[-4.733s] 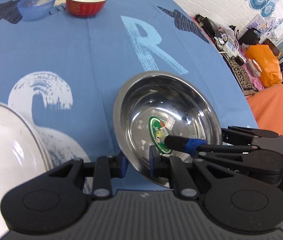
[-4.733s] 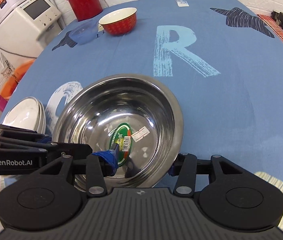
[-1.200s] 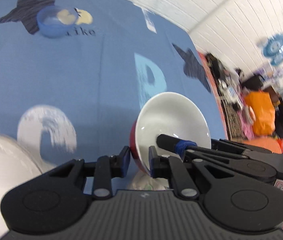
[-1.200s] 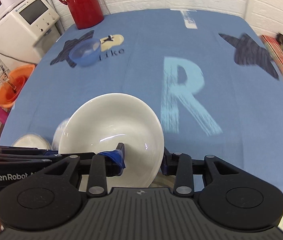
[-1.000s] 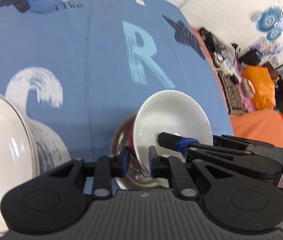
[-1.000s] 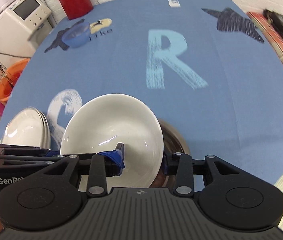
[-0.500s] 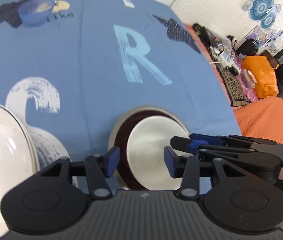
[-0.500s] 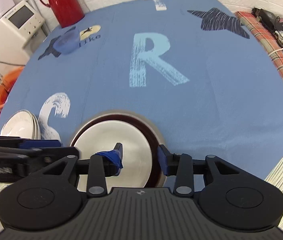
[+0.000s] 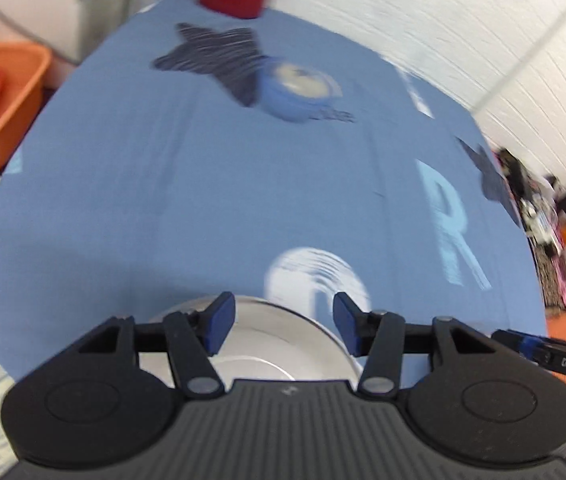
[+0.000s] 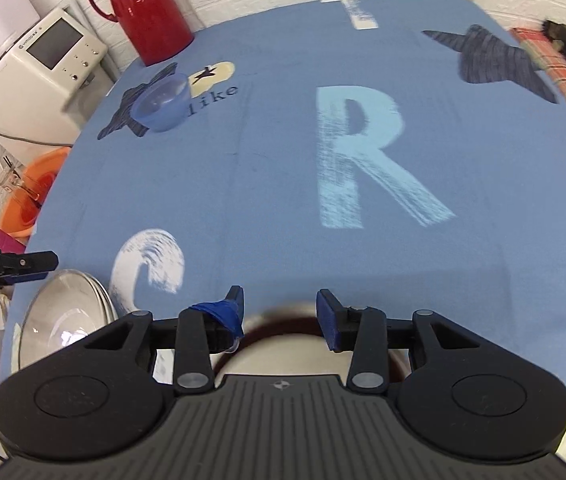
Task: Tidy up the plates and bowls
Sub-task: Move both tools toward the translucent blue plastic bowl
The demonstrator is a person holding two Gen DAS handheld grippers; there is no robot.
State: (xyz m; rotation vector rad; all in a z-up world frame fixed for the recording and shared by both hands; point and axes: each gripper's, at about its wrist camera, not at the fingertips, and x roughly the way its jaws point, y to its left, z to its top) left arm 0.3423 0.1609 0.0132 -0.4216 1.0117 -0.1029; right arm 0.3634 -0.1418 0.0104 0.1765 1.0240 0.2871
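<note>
One translucent blue plastic bowl [image 10: 160, 107] sits toward eleven o'clock on the one blue printed tablecloth [image 10: 267, 184]. One stack of white ceramic plates [image 10: 63, 322] lies at eight o'clock; their rims suggest two or three, the exact number unclear. At six o'clock one white-lined bowl with a dark red outside [image 10: 283, 350] shows, mostly hidden behind the gripper body. One red thermos jug [image 10: 145, 8] stands at eleven o'clock by the wall, with one white countertop appliance [image 10: 39, 76] at ten. One orange plastic basin [image 10: 29, 196] sits at nine o'clock, beyond the table edge. Two black two-finger grippers are in view: the right gripper [image 10: 280, 314] and the left gripper [image 9: 283, 322].
</note>
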